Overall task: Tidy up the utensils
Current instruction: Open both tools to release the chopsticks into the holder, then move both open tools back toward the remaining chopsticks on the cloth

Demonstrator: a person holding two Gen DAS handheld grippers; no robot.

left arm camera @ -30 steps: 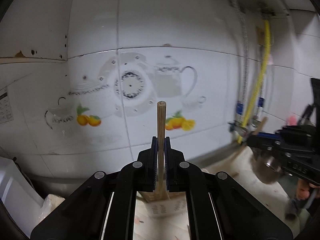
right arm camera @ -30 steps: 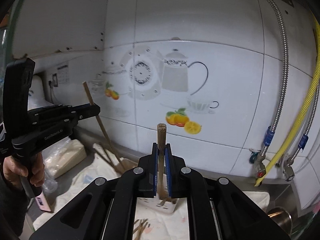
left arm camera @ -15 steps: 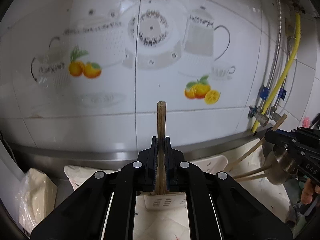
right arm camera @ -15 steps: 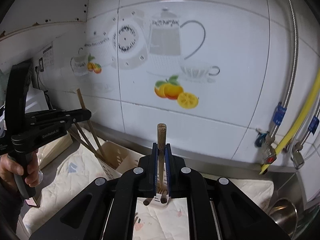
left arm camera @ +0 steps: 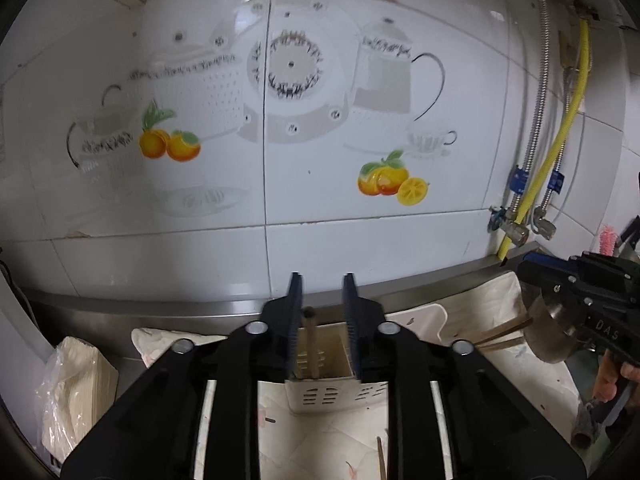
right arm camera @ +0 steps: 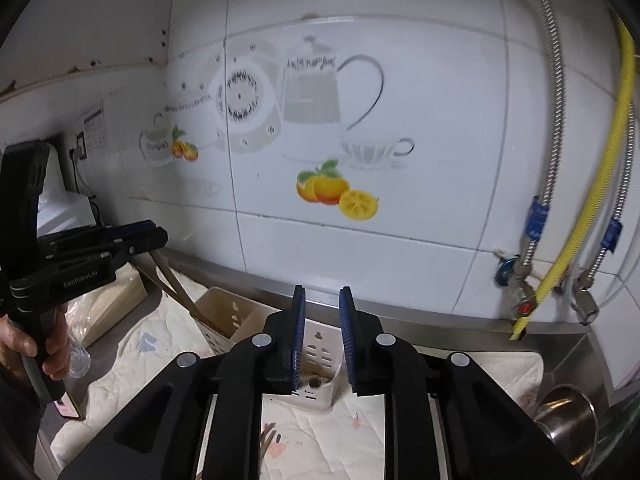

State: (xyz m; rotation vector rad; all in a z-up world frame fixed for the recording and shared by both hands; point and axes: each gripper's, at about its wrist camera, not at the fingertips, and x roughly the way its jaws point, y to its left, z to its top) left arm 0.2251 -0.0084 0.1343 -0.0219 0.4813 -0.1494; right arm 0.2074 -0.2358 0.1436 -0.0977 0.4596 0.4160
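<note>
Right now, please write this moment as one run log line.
left gripper: jaws just opened, chopstick dropped in holder | right gripper: jaws just opened, chopstick in holder | more chopsticks on cloth

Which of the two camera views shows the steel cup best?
The right wrist view: the steel cup lies in the open at the lower right, with its rim and its inside visible. In the left wrist view the steel cup is at the right edge, half hidden behind the right gripper.
</note>
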